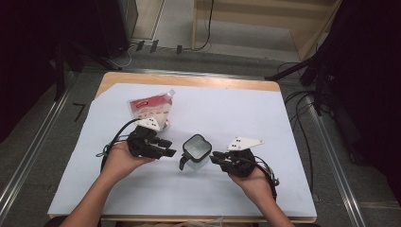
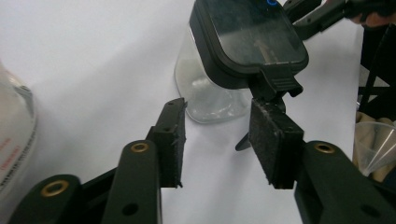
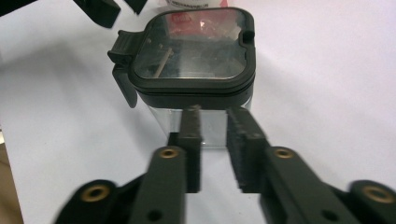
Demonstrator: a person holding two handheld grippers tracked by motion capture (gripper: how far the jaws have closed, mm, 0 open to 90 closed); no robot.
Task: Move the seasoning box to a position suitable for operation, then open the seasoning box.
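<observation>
White table sheet (image 1: pixel 246 118) bears a lidded clear jar (image 1: pixel 196 151) (apparently empty).

Clear container (image 1: pixel 196 152) with black lid (image 3: pixel 194 46) and black latch at 9 o'clock; red-and-white pouch (image 1: pixel 150 109) at 11 o'clock; black grippers, brass rivets; white sheet (image 1: pixel 236 118) over tan table (image 1: pixel 189 80).

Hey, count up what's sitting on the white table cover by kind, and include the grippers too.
Clear container with black lid: 1
Red and white pouch: 1
Grippers: 2, left gripper and right gripper
Total: 4
</observation>
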